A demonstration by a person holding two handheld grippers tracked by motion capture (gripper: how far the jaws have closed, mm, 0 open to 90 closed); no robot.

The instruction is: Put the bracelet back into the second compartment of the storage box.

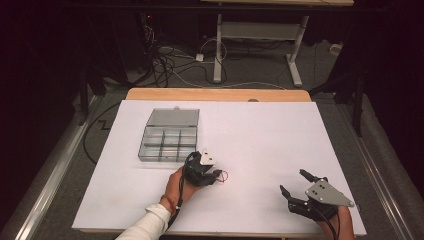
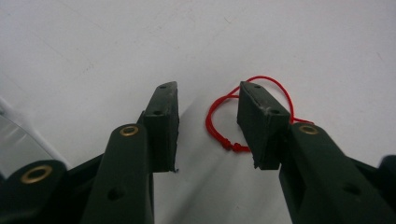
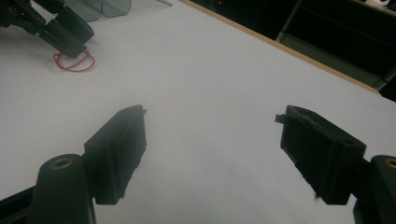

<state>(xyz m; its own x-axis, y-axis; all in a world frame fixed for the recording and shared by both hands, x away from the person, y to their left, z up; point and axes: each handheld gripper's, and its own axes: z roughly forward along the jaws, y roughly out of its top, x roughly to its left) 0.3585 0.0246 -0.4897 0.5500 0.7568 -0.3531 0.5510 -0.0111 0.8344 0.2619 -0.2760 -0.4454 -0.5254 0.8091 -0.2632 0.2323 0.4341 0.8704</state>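
A thin red string loop (image 2: 215, 122) with a small knot lies flat on the white table top (image 1: 260, 135). My left gripper (image 2: 208, 126) is open just above it: one jaw stands over the loop's far side and part of the loop lies in the gap. In the high view the left gripper (image 1: 217, 174) sits at the table's middle front, its tips at the red string loop (image 1: 225, 175). My right gripper (image 1: 293, 181) is wide open near the front right, holding nothing. The right gripper view shows its jaws (image 3: 212, 140) over bare table, with the left gripper (image 3: 63, 32) and the string loop (image 3: 74, 63) farther off.
A clear plastic compartment box (image 1: 167, 142) with its lid laid back stands at the table's left, just beyond the left hand. A wooden table edge (image 1: 215, 94) runs along the back. Cables and a desk frame (image 1: 260, 45) lie on the floor beyond.
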